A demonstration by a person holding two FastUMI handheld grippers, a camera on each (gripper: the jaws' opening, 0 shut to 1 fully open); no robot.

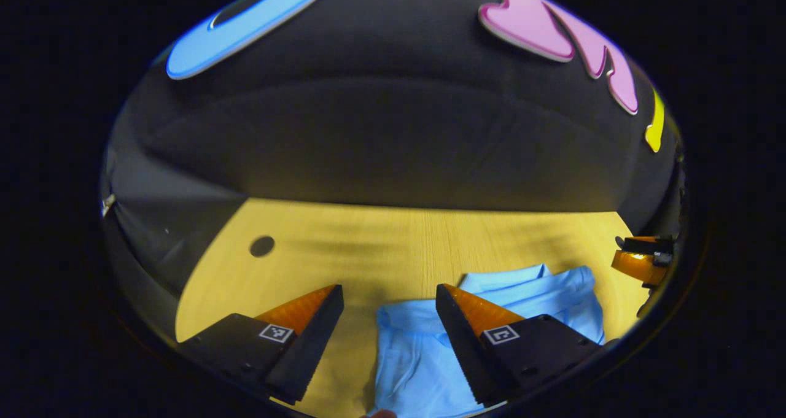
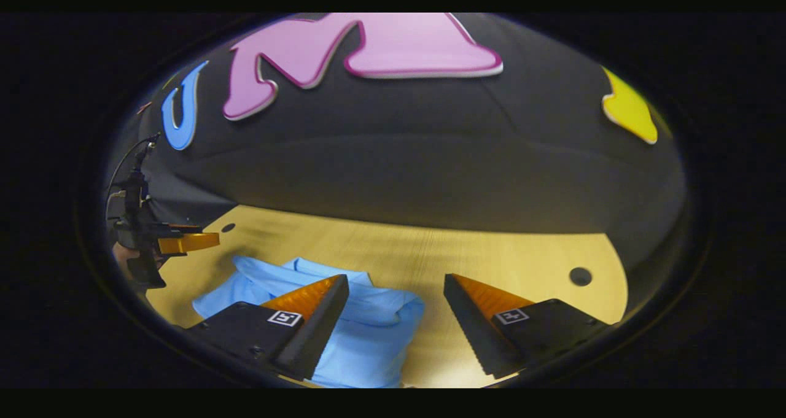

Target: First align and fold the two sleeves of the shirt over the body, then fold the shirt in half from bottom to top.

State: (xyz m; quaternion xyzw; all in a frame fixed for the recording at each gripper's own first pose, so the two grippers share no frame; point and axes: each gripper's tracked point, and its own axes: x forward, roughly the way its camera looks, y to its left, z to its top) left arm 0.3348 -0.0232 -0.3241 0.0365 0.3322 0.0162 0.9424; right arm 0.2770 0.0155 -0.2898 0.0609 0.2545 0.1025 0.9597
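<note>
Both jaws spread, holding nothing. Shirt lies on the table, under and right of my left gripper; left of my right gripper. I'd drop low and pinch each sleeve edge squarely (looks bunched). Table hole off right, nothing blocking.

I stood at a pale wooden table with a small round hole in it. Black cloth wall rose behind, dimly lit.
</note>
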